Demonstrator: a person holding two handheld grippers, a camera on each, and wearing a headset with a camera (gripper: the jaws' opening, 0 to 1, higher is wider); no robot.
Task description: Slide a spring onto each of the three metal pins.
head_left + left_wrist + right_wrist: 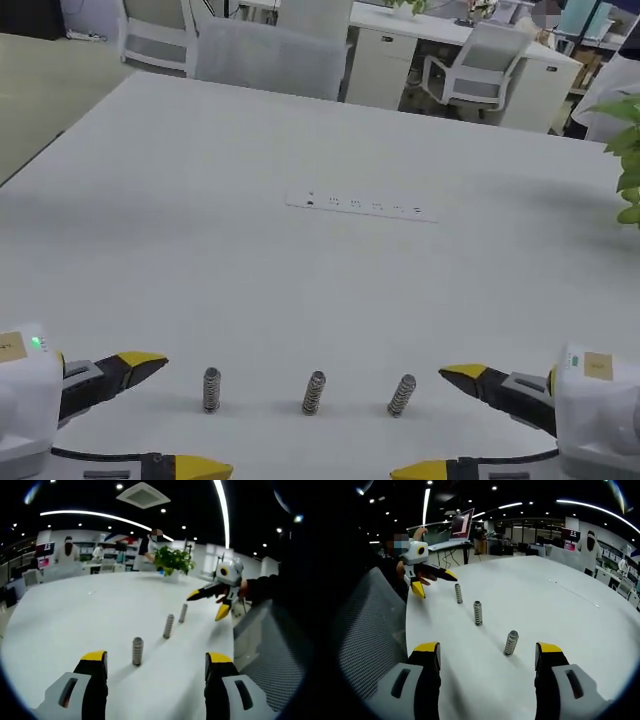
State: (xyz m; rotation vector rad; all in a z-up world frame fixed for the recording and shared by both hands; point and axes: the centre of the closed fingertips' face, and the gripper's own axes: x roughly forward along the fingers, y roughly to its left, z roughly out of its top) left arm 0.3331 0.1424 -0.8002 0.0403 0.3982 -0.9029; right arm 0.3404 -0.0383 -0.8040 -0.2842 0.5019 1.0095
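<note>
Three silver coiled springs (313, 392) stand upright in a row on the white bench (300, 150), between the left hand-held gripper (190, 415) and the right hand-held gripper (425, 420), both open and empty. Each end of the row is near one gripper. Whether pins are inside them I cannot tell.

A wide white table (300, 140) carries a socket strip (360, 206) at its middle. Behind it stand white chairs (468, 62) and cabinets (378, 62). A plant (628, 150) leans in at right. Strip lights (100, 515) and a vent (143, 495) cross the dark ceiling.
</note>
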